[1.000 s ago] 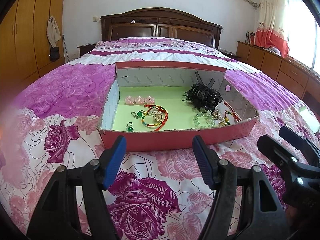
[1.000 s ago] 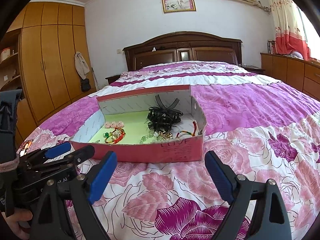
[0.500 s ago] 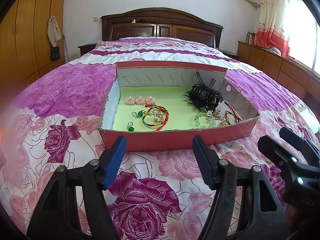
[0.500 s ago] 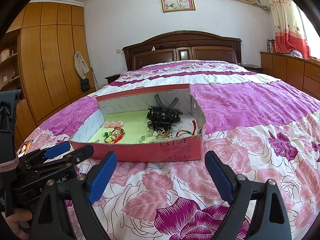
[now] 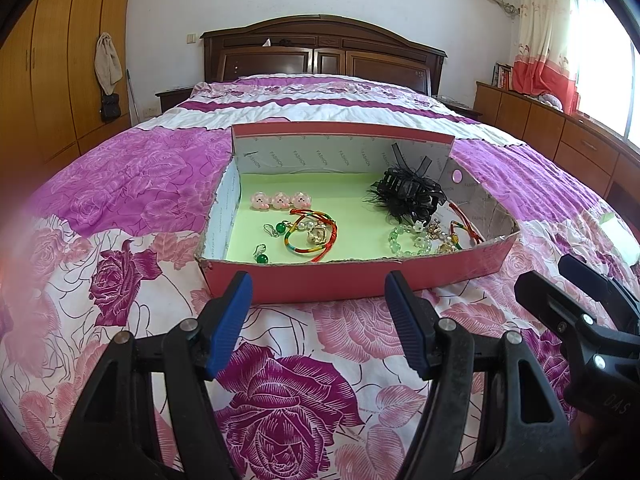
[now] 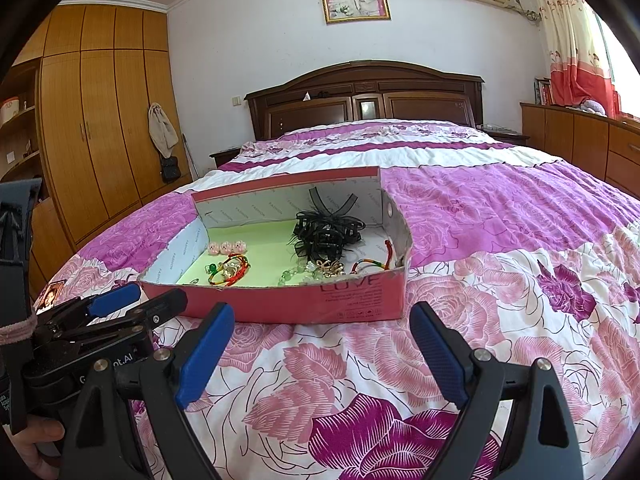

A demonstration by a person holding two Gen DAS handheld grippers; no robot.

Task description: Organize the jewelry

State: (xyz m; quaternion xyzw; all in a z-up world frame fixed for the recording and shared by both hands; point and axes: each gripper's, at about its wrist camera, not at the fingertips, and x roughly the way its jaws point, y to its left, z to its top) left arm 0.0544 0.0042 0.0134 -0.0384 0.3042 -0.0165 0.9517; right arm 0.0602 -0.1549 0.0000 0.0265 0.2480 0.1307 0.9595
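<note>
Your left gripper (image 5: 318, 300) hovers over the floral bedspread (image 5: 304, 396) just short of the pink box (image 5: 352, 280), its blue-padded fingers (image 5: 232, 316) spread wide with nothing between them. Your right gripper (image 6: 320, 344) sits beside it, toward the box's right end, fingers likewise wide apart and empty; each tool shows at the edge of the other's view.

The box is a shallow, open cardboard tray with a green floor, and it lies on the bedspread with its long axis running across in front of you, one long wall facing the grippers and the other long wall standing taller at the back. That near wall stands between your fingers and everything inside.

Inside the box, nearest the front wall at its left end, a green bead earring (image 5: 261, 257) lies flat, with a second one (image 5: 278, 227) just behind it. Beside them is a multicoloured cord bracelet (image 5: 310, 236), a loop lying flat with a small pale charm inside it. Toward the box's right end, a pale green bead bracelet (image 5: 404, 240) tangles with gold-toned pieces (image 5: 438, 236) and another cord bracelet (image 5: 464, 224) propped against the right wall. Farther back, three pink round charms (image 5: 280, 200) sit in a row parallel to the box's length, and a black feathered hair clip (image 5: 408, 192) fills the box's back right corner.

Beyond the box, the bed runs to a dark wooden headboard (image 5: 324, 52).
</note>
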